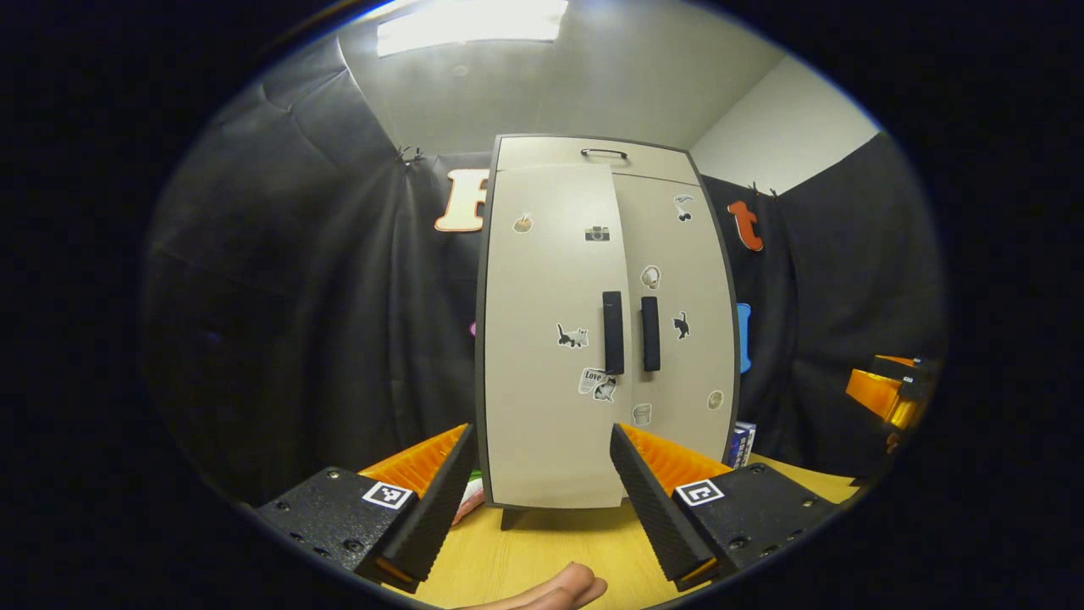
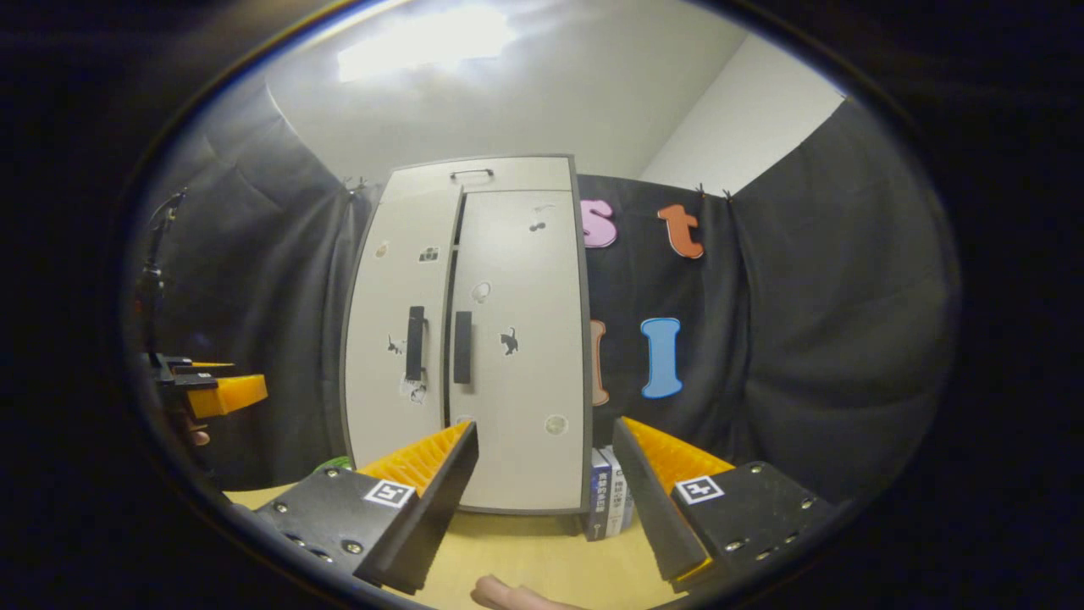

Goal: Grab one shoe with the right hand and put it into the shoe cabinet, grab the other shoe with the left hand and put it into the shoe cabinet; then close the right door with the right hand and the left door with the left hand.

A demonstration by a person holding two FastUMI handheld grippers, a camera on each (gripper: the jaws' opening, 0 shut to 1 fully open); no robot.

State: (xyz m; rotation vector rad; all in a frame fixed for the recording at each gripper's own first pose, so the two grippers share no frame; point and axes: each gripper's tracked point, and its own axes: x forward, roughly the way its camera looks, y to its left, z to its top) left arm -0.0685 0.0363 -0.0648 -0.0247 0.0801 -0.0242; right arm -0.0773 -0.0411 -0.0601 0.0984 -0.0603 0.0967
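Note:
The beige shoe cabinet [image 1: 550, 339] stands upright on the wooden table, with stickers on both doors. Its right door [image 1: 682, 280] lies flush. Its left door [image 1: 542, 280] stands a little ajar, its edge proud of the right one; in the right gripper view a dark slit [image 2: 452, 296] runs between the doors of the cabinet [image 2: 517, 381]. Two dark handles [image 1: 631, 332] sit side by side at the middle. My left gripper [image 1: 542, 487] is open and empty, a short way in front of the left door. My right gripper [image 2: 546, 496] is open and empty, facing the cabinet's right side.
Upright books [image 2: 610, 500] stand against the cabinet's right side, and the same books [image 1: 743, 442] show in the left gripper view. A small pink-and-white item [image 1: 468, 505] lies by the cabinet's left foot. The other gripper [image 1: 893, 394] hangs at far right. A fingertip [image 1: 555, 589] rests on the table [image 1: 542, 551].

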